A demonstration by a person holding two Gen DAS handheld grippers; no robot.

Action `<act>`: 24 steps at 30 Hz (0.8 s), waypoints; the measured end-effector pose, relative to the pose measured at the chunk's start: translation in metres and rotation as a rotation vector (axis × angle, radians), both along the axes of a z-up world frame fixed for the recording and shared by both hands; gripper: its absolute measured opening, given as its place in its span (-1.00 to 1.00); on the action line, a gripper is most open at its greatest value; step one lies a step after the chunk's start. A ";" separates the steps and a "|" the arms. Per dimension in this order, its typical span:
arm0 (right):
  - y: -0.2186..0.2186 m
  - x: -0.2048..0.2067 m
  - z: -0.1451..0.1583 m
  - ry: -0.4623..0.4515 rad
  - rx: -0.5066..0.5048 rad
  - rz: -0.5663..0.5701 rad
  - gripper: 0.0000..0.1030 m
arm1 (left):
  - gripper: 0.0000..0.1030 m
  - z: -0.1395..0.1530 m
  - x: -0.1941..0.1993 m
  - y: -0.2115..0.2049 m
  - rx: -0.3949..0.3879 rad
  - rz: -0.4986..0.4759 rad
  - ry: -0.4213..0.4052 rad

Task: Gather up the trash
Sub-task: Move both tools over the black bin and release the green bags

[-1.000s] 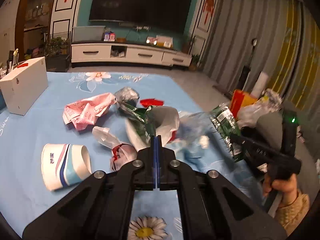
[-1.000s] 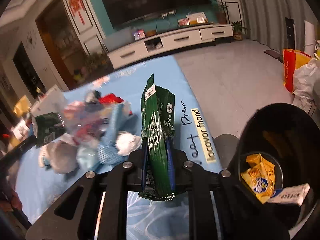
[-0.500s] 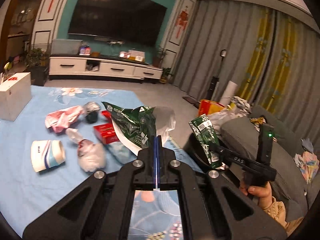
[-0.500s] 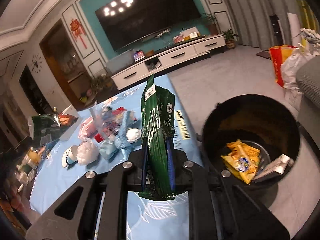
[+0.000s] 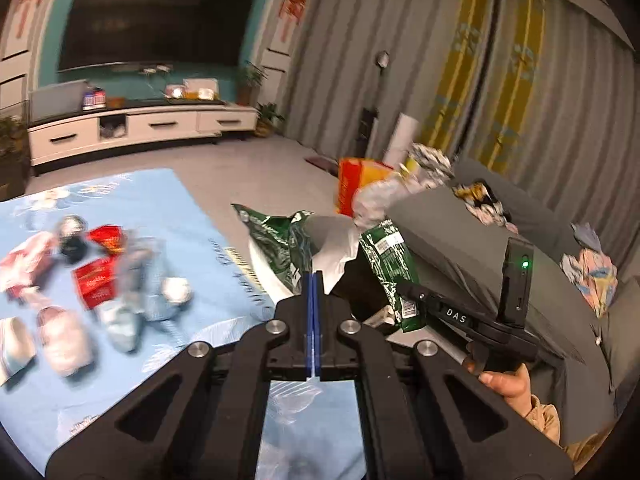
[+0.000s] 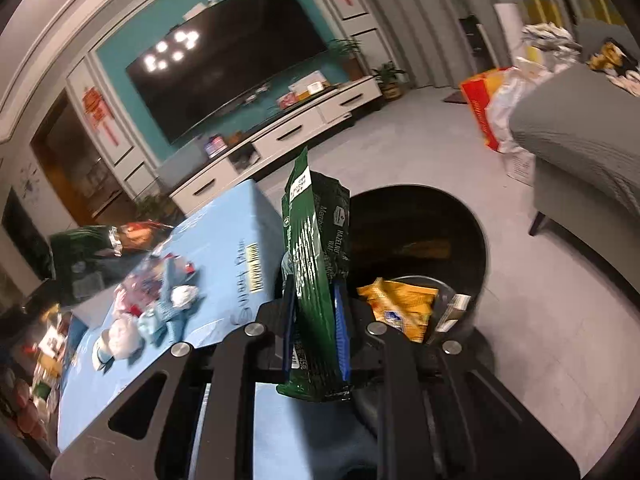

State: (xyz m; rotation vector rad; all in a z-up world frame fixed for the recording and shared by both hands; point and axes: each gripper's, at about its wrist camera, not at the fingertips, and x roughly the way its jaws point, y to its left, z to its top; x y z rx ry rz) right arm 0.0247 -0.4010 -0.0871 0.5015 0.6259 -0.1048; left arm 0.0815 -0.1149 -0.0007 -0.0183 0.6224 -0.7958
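My left gripper (image 5: 313, 277) is shut on a crumpled green and white wrapper (image 5: 276, 246), which sticks out past its tips beyond the right edge of the blue-clothed table (image 5: 168, 196). My right gripper (image 6: 314, 292) is shut on an upright dark green wafer packet (image 6: 314, 240); the same packet (image 5: 390, 268) shows in the left wrist view. Just beyond it stands a black round bin (image 6: 448, 216) on the floor, with a yellow packet (image 6: 400, 304) and a small white box (image 6: 452, 312) inside. Blurred trash (image 5: 100, 280) lies on the table.
A grey sofa (image 6: 580, 140) stands right of the bin, with a red and yellow bag (image 6: 480, 104) on the floor behind it. Crumpled tissues and a paper cup (image 6: 120, 332) lie on the cloth. A white TV cabinet (image 5: 140, 128) lines the far wall.
Both grippers have swung right, off the middle of the table toward its right edge, each still shut on its wrapper. The bin has come into fuller view ahead of the right gripper.
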 end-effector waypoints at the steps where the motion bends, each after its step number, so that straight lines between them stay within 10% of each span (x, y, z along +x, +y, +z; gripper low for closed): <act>1: -0.005 -0.003 -0.002 0.004 0.005 -0.012 -0.65 | -0.98 -0.003 0.003 -0.012 0.006 -0.023 0.007; 11: -0.039 -0.003 -0.024 0.051 0.065 -0.082 -0.60 | -0.97 -0.055 0.040 -0.106 0.090 -0.128 0.103; 13: -0.045 0.001 -0.028 0.049 0.074 -0.088 -0.29 | -0.97 -0.069 0.047 -0.118 0.113 -0.127 0.115; 15: -0.051 0.004 -0.033 0.060 0.092 -0.110 -0.02 | -0.64 -0.082 0.055 -0.129 0.135 -0.124 0.143; 17: -0.055 0.004 -0.037 0.060 0.117 -0.121 0.04 | 0.20 -0.090 0.059 -0.130 0.151 -0.106 0.156; 24: -0.056 -0.009 -0.035 0.057 0.146 -0.126 0.07 | 0.63 -0.094 0.044 -0.098 0.183 -0.055 0.131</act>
